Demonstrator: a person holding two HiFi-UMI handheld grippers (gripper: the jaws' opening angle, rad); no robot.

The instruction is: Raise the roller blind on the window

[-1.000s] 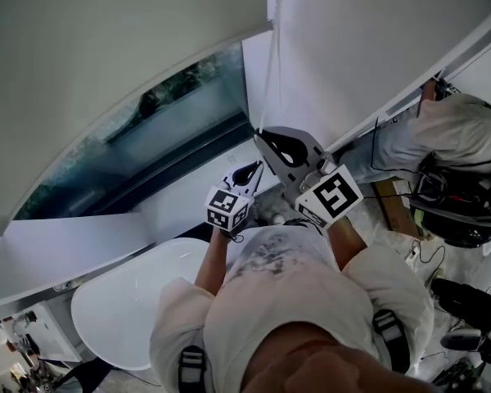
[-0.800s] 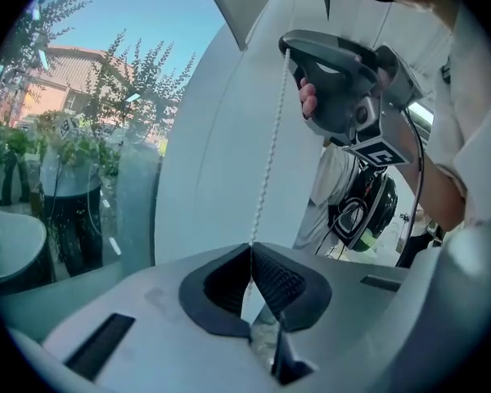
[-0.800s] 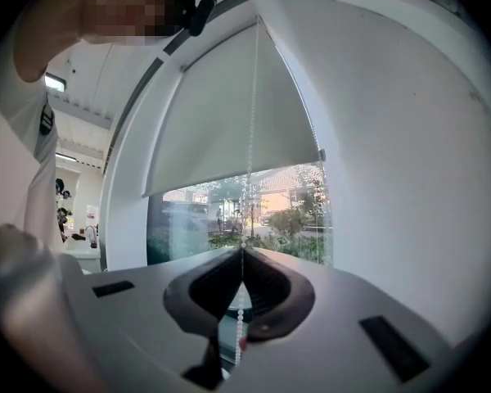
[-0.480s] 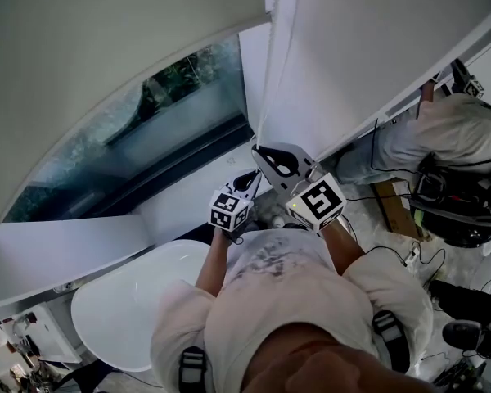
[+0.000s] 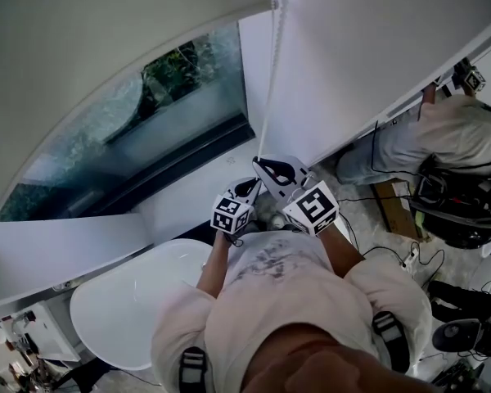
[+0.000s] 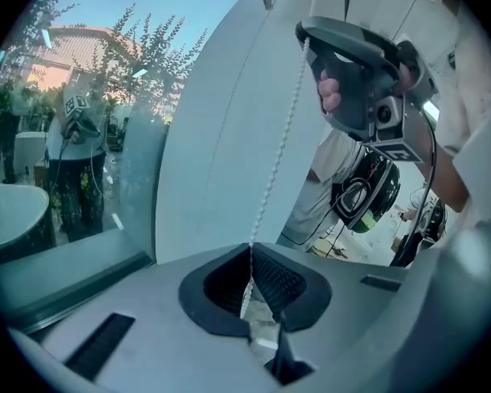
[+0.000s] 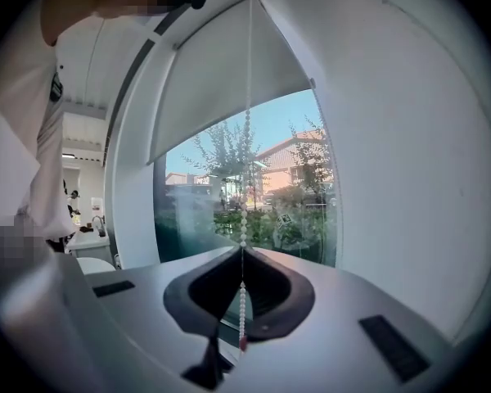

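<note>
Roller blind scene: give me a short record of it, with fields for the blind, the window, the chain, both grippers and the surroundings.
roller blind: partly raised, lower glass uncovered
window: trees and buildings show outside
bead chain: runs straight down from above into both grippers
left gripper: jaws shut on the bead chain
right gripper: jaws shut on the bead chain, higher up than the left gripper
nearby: white oval table below the window; another person off to the right

We see the white roller blind [image 7: 229,80] part way up the window [image 7: 262,195]. Its bead chain [image 7: 246,162] hangs straight, pinched between the fingers [image 7: 274,289] of our right gripper [image 7: 242,256] and left gripper [image 6: 250,252].
</note>
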